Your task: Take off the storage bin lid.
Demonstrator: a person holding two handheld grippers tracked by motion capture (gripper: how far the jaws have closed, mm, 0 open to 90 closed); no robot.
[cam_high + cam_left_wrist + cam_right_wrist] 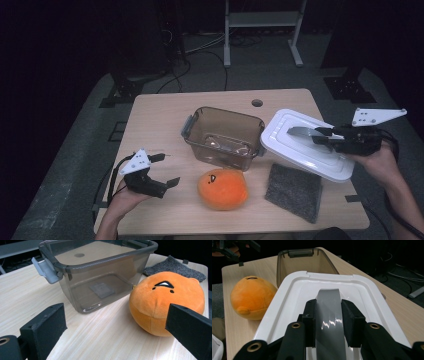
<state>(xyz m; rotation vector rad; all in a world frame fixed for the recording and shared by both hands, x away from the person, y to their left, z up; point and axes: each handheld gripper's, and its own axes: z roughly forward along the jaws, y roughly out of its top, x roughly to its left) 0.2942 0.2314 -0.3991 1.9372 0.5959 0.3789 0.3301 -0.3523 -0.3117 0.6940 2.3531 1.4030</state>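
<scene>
Right claw (320, 136) clamps the grey handle (329, 315) of a white plastic lid (305, 145); left claw (165, 170) gapes empty beside an orange plush toy (222, 189).

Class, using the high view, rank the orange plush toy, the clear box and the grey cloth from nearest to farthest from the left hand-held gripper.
1. Orange plush toy, just to the right of the left hand-held gripper.
2. Clear box, farther back at the table's middle.
3. Grey cloth, on the right side, beyond the toy.
</scene>
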